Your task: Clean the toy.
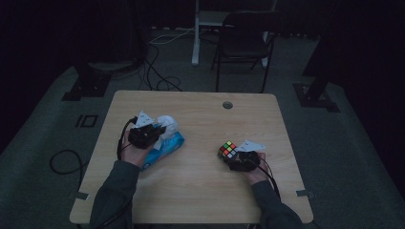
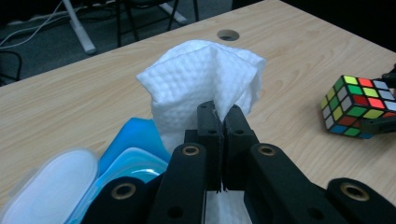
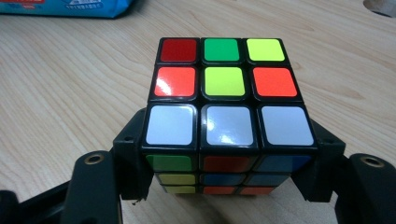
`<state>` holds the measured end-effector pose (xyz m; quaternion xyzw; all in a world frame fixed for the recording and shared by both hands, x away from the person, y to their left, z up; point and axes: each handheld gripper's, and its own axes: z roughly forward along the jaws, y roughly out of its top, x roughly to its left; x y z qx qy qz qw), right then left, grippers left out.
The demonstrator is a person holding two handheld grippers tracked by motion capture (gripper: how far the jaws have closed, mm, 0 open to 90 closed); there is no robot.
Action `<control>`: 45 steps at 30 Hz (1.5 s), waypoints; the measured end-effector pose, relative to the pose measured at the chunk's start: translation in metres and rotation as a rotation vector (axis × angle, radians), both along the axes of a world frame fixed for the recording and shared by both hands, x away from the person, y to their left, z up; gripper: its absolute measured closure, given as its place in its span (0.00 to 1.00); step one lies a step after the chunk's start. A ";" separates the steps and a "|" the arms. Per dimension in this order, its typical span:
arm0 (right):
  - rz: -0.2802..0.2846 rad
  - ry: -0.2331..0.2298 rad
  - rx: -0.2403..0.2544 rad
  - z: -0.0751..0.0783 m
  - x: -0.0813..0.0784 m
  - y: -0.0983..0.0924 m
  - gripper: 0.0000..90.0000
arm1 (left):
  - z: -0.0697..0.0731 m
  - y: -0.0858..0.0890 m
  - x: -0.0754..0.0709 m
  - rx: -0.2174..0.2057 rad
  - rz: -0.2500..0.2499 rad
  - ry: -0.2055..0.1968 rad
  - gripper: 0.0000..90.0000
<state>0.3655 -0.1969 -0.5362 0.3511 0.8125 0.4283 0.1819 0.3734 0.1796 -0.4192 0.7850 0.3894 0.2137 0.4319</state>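
Left tongs (image 2: 219, 122): at the lower left of centre in the high view, held in the person's left hand (image 1: 130, 151); in the left gripper view the two black jaws stand pressed together, pinching a fold of the white dimpled paper wipe (image 2: 205, 84).
White dimpled paper wipe: rises in a crumpled peak above the jaw tips in the middle of the left gripper view; its lower end runs down behind the jaws toward the pack.
Blue soft plastic wipe pack (image 1: 167, 146): lies on the counter under the left tongs, left of centre in the high view; in the left gripper view its open translucent flip lid (image 2: 51, 186) sits at the lower left.
Light wooden counter (image 1: 200, 191): fills the middle of the high view; a round cable hole (image 1: 227, 105) sits near its far edge.
Multicoloured plastic puzzle cube (image 3: 224, 116): right of centre in the high view, well apart from the pack; its underside is hidden, so I cannot tell whether it rests on the counter.
Right tongs (image 1: 234, 159): held in the person's right hand (image 1: 255, 172), lower right of centre in the high view; in the right gripper view the jaws clamp the cube's two opposite sides, white row nearest the camera.
Black chair (image 1: 243, 43): on the floor beyond the counter, top centre of the high view.
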 end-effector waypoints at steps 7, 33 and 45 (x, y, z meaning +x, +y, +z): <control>0.027 -0.010 0.002 0.006 -0.004 0.003 0.38 | 0.003 -0.012 0.000 0.001 -0.034 0.000 0.99; 0.120 -0.028 0.010 0.020 -0.011 0.026 0.38 | -0.015 -0.054 -0.002 -0.053 -0.157 0.041 0.98; 0.153 -0.035 -0.007 0.025 -0.012 0.039 0.38 | -0.020 -0.074 -0.003 -0.052 -0.205 0.049 0.98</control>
